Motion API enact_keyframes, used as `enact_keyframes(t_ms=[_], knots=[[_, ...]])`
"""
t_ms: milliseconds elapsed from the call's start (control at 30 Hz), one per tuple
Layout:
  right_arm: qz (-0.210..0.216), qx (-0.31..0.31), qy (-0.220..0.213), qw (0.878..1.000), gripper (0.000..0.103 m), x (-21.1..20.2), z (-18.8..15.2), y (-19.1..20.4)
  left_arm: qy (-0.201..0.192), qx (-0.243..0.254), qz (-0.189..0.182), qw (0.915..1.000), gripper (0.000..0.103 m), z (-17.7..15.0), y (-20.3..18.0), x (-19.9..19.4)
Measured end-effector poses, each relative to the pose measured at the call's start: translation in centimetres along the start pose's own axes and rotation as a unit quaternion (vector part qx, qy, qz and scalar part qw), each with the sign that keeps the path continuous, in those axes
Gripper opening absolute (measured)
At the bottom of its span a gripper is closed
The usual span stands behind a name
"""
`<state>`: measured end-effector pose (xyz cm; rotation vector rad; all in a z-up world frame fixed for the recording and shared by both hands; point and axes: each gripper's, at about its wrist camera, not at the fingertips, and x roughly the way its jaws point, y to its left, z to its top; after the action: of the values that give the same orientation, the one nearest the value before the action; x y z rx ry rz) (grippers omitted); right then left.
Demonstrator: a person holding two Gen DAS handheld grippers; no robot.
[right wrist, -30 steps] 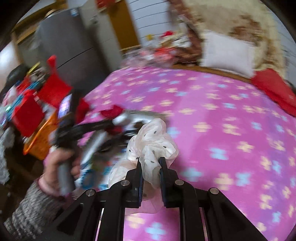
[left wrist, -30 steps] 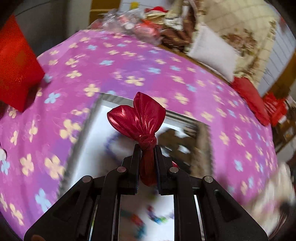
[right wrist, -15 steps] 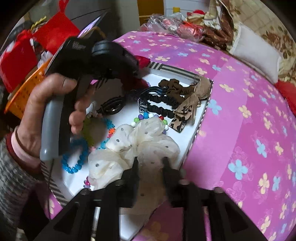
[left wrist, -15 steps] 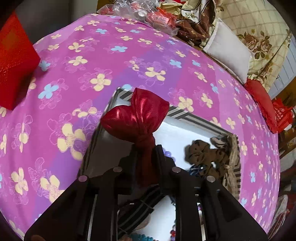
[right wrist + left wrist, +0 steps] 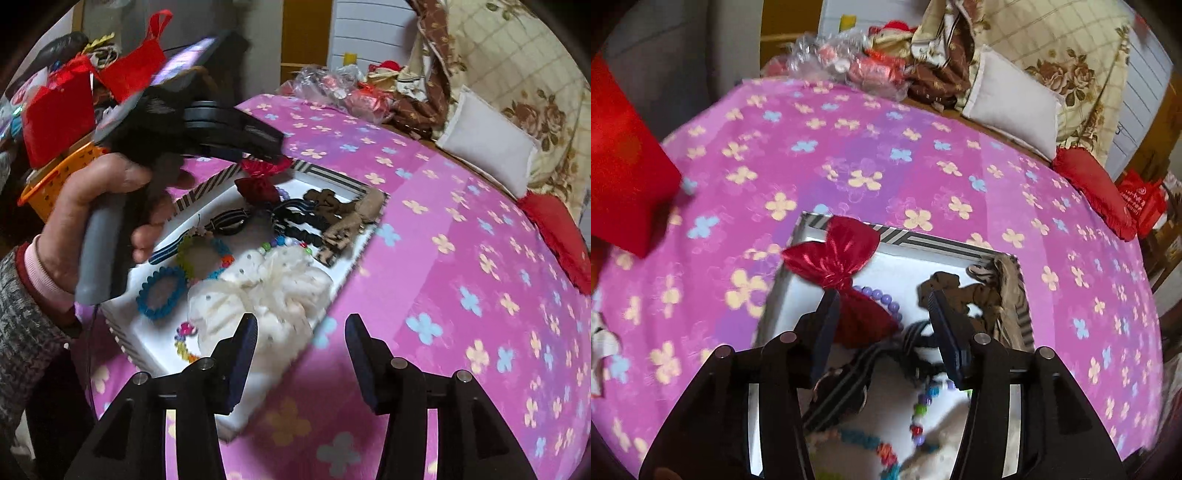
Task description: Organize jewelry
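Observation:
A white tray with a striped rim (image 5: 923, 238) lies on the pink flowered bedspread. A shiny red bow (image 5: 831, 258) rests on the tray's far left corner and leans on one finger of my left gripper (image 5: 882, 310). Those jaws are opening, and the other pad stands clear of the bow. In the right wrist view, a cream dotted bow (image 5: 266, 288) lies at the tray's (image 5: 332, 177) near edge. My right gripper (image 5: 301, 328) hovers just behind it, its jaws opening and nothing pressed between them.
The tray also holds a brown scrunchie (image 5: 964, 291), purple beads (image 5: 886, 299), a striped band (image 5: 225, 218), a blue bracelet (image 5: 162, 288) and coloured beads. A person's hand (image 5: 99, 206) holds the left tool over the tray. An orange basket (image 5: 55, 177) and red bags stand at the left. Pillows lie behind.
Both grippers have gone from shut to open. The red bow has dropped onto the tray's far corner. The cream bow has come over the tray and now lies in it.

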<state>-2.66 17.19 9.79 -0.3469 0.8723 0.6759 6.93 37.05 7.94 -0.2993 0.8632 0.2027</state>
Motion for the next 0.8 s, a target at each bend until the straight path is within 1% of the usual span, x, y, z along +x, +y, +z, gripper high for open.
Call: enact_keyframes(t_ms=[67, 167, 200, 233, 267, 300, 333, 400, 433, 467, 500, 533, 567, 633, 700, 733, 800], knots=[[-0.003, 0.009, -0.002, 1.0, 0.048, -0.8, -0.8, -0.5, -0.015, 0.004, 0.008, 0.9999, 0.049, -0.7, 0.0, -1.6], [-0.014, 0.018, -0.007, 1.0, 0.048, -1.9, -2.1, -1.1, -0.059, 0.002, 0.04, 0.9975, 0.051, -1.9, 0.2, -5.4], [-0.017, 0.022, -0.008, 1.0, 0.048, -2.3, -2.6, -1.3, -0.073, 0.002, 0.05, 0.9961, 0.056, -2.1, 0.2, -6.4], [-0.019, 0.027, -0.009, 0.999, 0.048, -2.7, -3.0, -1.6, -0.096, 0.004, 0.066, 0.9932, 0.061, -2.6, 0.1, -8.0], [-0.02, 0.033, -0.01, 0.999, 0.048, -3.1, -3.5, -1.8, -0.114, 0.006, 0.08, 0.9902, 0.069, -3.0, 0.1, -9.2], [-0.021, 0.039, -0.01, 0.999, 0.048, -3.4, -4.0, -2.0, -0.141, 0.009, 0.099, 0.985, 0.074, -3.6, -0.1, -10.9], [-0.021, 0.045, -0.009, 0.999, 0.048, -3.7, -4.3, -2.2, -0.169, 0.012, 0.113, 0.979, 0.077, -4.3, -0.5, -12.7], [-0.018, 0.061, -0.008, 0.998, 0.048, -4.3, -5.2, -2.6, -0.203, 0.011, 0.128, 0.9707, 0.084, -5.4, -0.9, -15.2], [-0.016, 0.068, -0.008, 0.998, 0.048, -4.6, -5.5, -2.8, -0.225, 0.007, 0.132, 0.9652, 0.086, -6.1, -1.2, -16.7], [-0.016, 0.074, -0.008, 0.997, 0.048, -5.0, -5.8, -2.9, -0.242, 0.003, 0.133, 0.9612, 0.088, -6.7, -1.4, -17.7], [-0.015, 0.079, -0.01, 0.997, 0.048, -5.4, -6.1, -2.9, -0.26, -0.001, 0.133, 0.9563, 0.093, -7.5, -1.7, -19.0], [-0.016, 0.083, -0.012, 0.996, 0.048, -5.8, -6.4, -2.9, -0.272, -0.004, 0.134, 0.9529, 0.098, -8.2, -2.1, -20.1], [-0.016, 0.085, -0.014, 0.996, 0.048, -6.2, -6.6, -3.0, -0.278, -0.005, 0.134, 0.9514, 0.103, -8.7, -2.4, -20.8], [-0.022, 0.089, -0.02, 0.996, 0.048, -7.2, -7.2, -2.9, -0.291, -0.004, 0.127, 0.9482, 0.103, -10.0, -3.4, -22.6], [-0.032, 0.09, -0.026, 0.995, 0.048, -8.2, -7.9, -2.8, -0.297, -0.001, 0.116, 0.9478, 0.103, -11.1, -4.2, -23.8], [-0.036, 0.091, -0.027, 0.995, 0.048, -8.6, -8.1, -2.8, -0.295, -0.002, 0.112, 0.9489, 0.103, -11.4, -4.6, -24.1], [-0.046, 0.096, -0.027, 0.994, 0.048, -9.4, -8.7, -3.0, -0.28, -0.01, 0.091, 0.9557, 0.103, -12.3, -5.2, -24.8]])
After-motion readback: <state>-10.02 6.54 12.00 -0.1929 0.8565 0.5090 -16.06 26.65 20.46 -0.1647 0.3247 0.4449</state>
